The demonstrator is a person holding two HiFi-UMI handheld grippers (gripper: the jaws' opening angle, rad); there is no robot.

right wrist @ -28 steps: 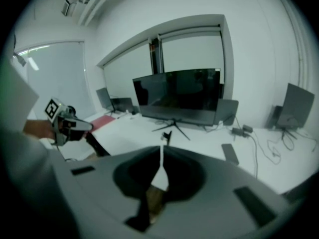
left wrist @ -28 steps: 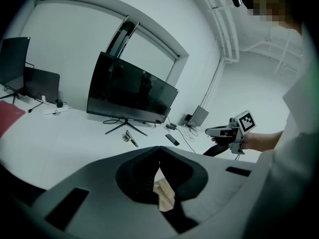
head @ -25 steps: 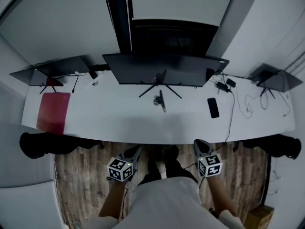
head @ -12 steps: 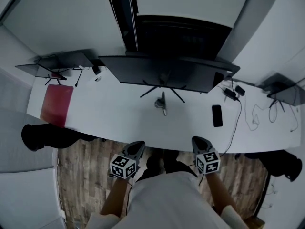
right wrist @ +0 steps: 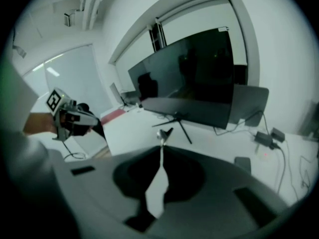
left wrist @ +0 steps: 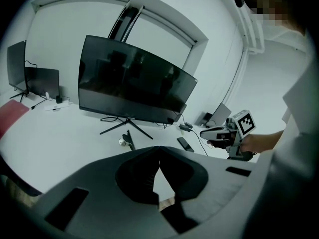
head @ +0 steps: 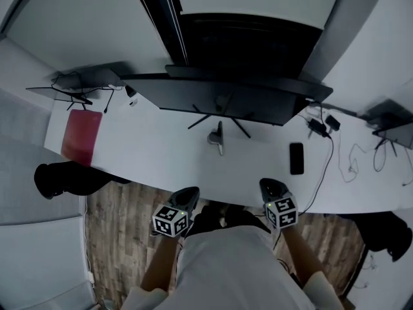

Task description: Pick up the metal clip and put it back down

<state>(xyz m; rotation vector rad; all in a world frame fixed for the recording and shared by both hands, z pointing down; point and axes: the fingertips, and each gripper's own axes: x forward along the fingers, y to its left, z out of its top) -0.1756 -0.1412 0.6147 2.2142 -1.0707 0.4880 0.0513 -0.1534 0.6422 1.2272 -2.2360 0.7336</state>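
Barely started: clip (head: 218, 138) apparently untouched at mid-frame on counter (head: 161, 157); left tongs (head: 188, 195), right tongs (head: 270, 187) clenched empty, lower centre; lifting, replacing all ahead.

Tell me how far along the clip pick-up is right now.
Done: nothing yet. The metal clip lies on the white desk in front of the monitor, with neither gripper touching it.
In hand: the left gripper and right gripper hover at the desk's near edge, jaws together and empty, pointing toward the clip.
Left: open a gripper, reach the clip, grasp it, lift it and set it back down.
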